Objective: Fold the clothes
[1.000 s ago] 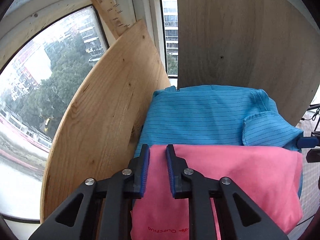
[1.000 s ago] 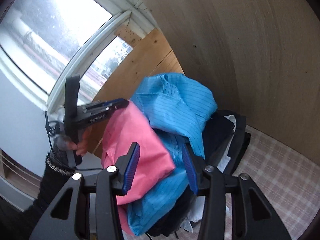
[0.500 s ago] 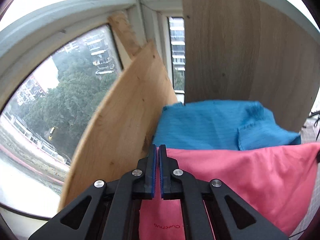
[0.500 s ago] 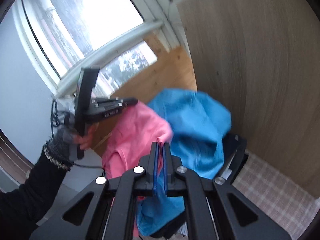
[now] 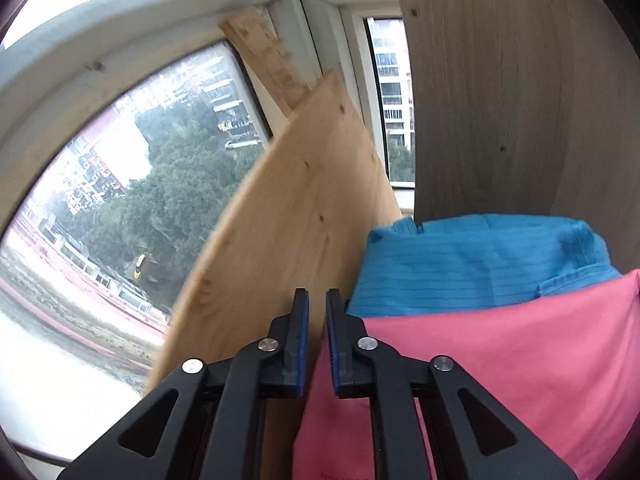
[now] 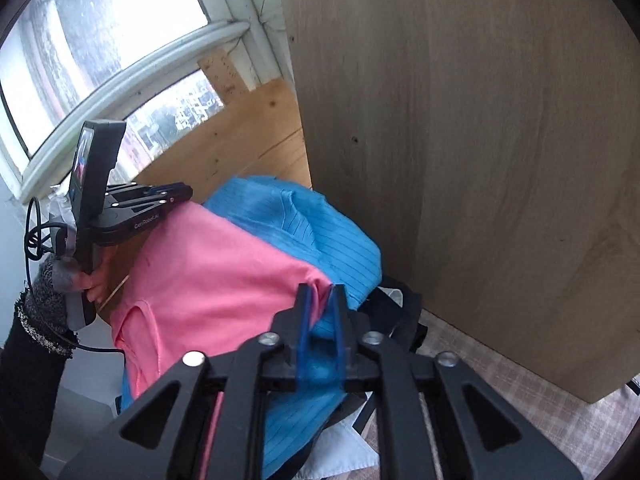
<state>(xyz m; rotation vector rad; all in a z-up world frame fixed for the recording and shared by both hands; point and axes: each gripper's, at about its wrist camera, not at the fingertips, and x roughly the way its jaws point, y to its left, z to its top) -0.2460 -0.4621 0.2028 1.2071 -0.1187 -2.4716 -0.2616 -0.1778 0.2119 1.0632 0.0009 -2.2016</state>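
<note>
A pink garment (image 5: pixel 500 360) (image 6: pixel 208 272) lies draped over a blue striped garment (image 5: pixel 480 268) (image 6: pixel 320 224) on top of a clothes heap. My left gripper (image 5: pixel 316 300) is at the pink garment's left edge. Its jaws are opening, and the gap shows the wooden board, with pink cloth only low down near the finger bases. The right wrist view shows this left gripper (image 6: pixel 176 194) in a gloved hand (image 6: pixel 60 276). My right gripper (image 6: pixel 320 292) is at the pink garment's right corner. Its jaws are opening too, and the corner sits loose between them.
A light wooden board (image 5: pixel 288 240) leans against the window (image 5: pixel 100 200) left of the heap. A tall grey-brown panel (image 6: pixel 480 160) stands behind it. Dark clothes (image 6: pixel 400 308) and a white garment (image 6: pixel 344 440) lie under the blue one, on a checked cloth (image 6: pixel 520 420).
From open, both grippers closed on the pink garment's edge and lifted it taut. Now both jaws have parted and the cloth has sagged back onto the heap.
</note>
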